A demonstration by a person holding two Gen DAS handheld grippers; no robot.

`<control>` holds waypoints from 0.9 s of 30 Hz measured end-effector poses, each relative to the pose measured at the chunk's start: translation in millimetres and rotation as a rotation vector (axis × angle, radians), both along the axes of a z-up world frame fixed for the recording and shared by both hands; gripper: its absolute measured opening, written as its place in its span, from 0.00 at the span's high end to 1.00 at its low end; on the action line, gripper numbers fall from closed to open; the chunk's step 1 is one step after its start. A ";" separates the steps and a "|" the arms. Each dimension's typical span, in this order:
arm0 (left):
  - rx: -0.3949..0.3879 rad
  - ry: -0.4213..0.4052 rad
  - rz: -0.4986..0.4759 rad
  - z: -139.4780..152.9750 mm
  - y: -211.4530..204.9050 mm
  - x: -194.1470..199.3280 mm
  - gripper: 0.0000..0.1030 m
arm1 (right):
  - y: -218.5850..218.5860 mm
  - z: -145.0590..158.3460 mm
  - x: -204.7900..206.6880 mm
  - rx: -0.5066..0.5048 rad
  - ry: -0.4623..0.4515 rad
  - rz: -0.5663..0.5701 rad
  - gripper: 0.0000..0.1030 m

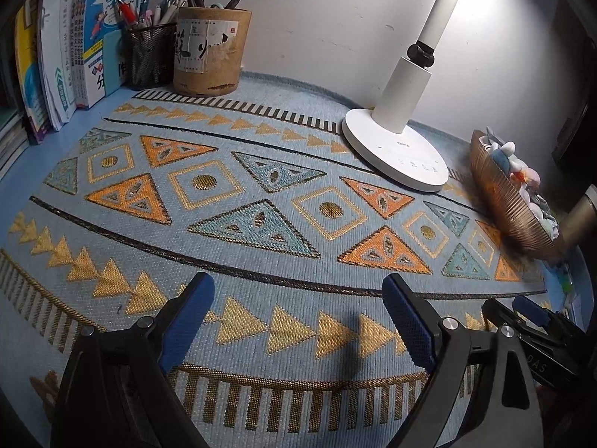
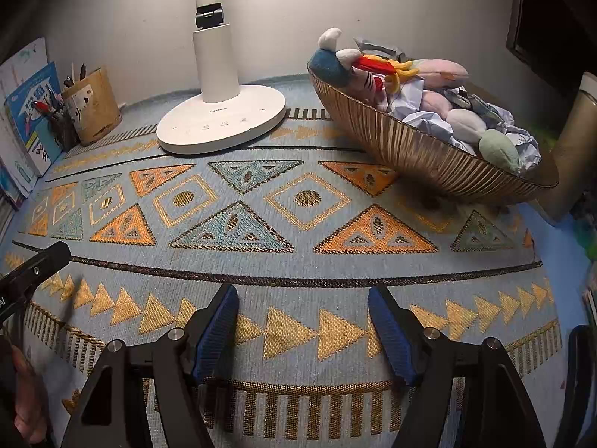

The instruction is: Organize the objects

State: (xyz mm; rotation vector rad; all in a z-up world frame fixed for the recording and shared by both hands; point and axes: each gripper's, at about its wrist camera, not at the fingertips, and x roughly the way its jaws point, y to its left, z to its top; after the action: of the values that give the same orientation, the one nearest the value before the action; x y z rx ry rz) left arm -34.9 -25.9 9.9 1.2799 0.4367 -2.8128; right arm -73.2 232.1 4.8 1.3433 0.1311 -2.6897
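My left gripper [image 1: 298,298] is open and empty, low over the patterned blue mat [image 1: 261,261]. My right gripper [image 2: 303,310] is open and empty over the same mat [image 2: 298,276]. A ribbed gold bowl [image 2: 410,149] at the right holds plush toys [image 2: 444,71] and crumpled paper [image 2: 522,142]; it also shows in the left wrist view [image 1: 503,201]. A cardboard pen holder [image 1: 211,52] and a black mesh pen cup [image 1: 149,56] with pens stand at the back left. The right gripper shows at the left view's lower right [image 1: 530,321].
A white desk lamp [image 1: 395,149] stands at the back middle, also in the right wrist view [image 2: 220,119]. Upright books [image 1: 67,56] line the left edge. A beige cylinder [image 2: 574,142] stands beside the bowl at the far right. A wall runs behind.
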 end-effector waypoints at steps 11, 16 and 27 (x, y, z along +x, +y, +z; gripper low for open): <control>-0.009 0.001 -0.001 -1.3 4.4 -1.3 0.09 | -2.1 0.7 0.2 0.004 -0.006 0.005 0.26; -0.022 -0.011 -0.015 -2.6 7.7 -3.6 0.05 | -3.0 0.2 -1.4 0.001 -0.010 0.001 0.24; -0.141 -0.058 -0.021 -7.6 24.2 -5.6 0.03 | 1.9 2.8 1.8 -0.020 -0.016 0.003 0.23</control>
State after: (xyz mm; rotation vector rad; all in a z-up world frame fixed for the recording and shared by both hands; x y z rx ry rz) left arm -40.5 -1.6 2.3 1.3404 0.2199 -2.7571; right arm -71.4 234.0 7.6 1.3571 0.1042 -2.6698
